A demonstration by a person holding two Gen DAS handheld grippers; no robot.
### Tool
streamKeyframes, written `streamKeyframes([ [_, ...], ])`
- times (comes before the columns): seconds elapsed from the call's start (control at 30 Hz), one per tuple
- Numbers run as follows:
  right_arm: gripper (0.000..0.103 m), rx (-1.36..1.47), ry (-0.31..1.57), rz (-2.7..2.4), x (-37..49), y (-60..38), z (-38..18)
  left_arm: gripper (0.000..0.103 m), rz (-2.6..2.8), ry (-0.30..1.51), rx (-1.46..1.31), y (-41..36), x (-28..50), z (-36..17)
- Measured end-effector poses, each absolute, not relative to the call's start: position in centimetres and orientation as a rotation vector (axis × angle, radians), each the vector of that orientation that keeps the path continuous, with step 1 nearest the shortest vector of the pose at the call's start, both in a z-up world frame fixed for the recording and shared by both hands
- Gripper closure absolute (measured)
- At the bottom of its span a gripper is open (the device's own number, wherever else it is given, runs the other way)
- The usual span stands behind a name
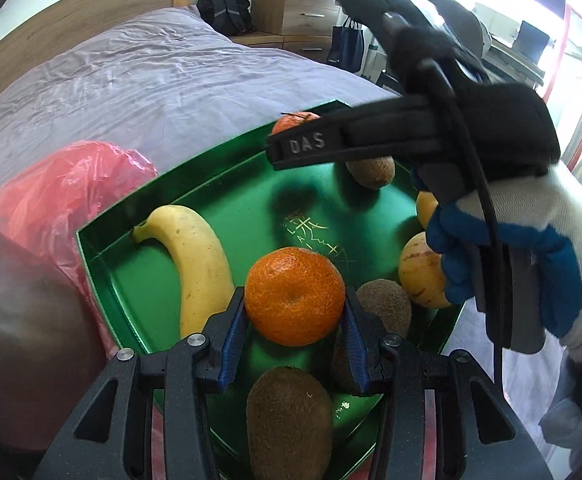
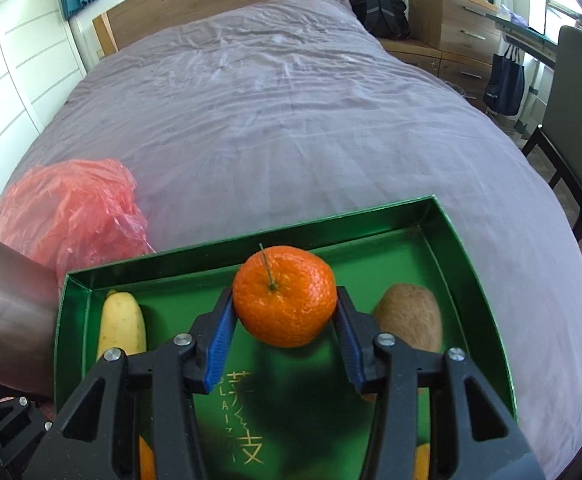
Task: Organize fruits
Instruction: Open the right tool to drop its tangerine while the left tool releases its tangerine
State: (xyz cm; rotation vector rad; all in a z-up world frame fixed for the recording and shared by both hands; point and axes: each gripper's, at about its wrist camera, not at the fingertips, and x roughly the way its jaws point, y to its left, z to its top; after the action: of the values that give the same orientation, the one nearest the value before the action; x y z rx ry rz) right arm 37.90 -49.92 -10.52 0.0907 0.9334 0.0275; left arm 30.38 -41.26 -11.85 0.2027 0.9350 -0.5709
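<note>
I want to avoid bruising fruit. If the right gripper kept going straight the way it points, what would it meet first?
Probably the bare floor of the green tray, below the mandarin that the right gripper holds, between the banana and the kiwi. Depth is unclear.

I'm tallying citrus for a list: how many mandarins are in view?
2. One mandarin is in the left gripper, the other in the right gripper, both over the green tray. More may be hidden behind the grippers.
</note>
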Motion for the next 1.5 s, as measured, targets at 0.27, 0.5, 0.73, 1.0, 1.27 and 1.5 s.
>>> streamKeyframes([
  [0.27, 0.08, 0.042, 1.001, 0.043, 39.2, -48.9, -11.4, 0.063, -0.58, 0.944, 0.23, -41.5, 30.0, -13.0],
  [0.5, 0.079, 0.033, 1.046, 0.043, 39.4, -48.7, -12.2, 0.063, -0.584, 0.957, 0.237, -41.8, 29.8, -12.9],
  [0.73, 0.077, 0.024, 1.057, 0.034, 39.2, -48.6, -12.4, 0.063, -0.575, 0.973, 0.239, -42.3, 29.8, -12.7],
  [1.0, 0.034, 0.006, 1.059, 0.029, 38.4, -48.2, -12.3, 0.053, -0.562, 0.955, 0.239, -41.8, 29.8, -11.3],
  [1.27, 0.028, 0.008, 1.017, 0.025, 35.9, -47.6, -9.9, 0.049, -0.56, 0.935, 0.225, -40.5, 28.2, -8.7],
  [1.5, 0.025, 0.022, 0.987, 0.004, 32.2, -47.1, -7.3, 0.048, -0.574, 0.92, 0.194, -38.8, 25.4, -6.3],
])
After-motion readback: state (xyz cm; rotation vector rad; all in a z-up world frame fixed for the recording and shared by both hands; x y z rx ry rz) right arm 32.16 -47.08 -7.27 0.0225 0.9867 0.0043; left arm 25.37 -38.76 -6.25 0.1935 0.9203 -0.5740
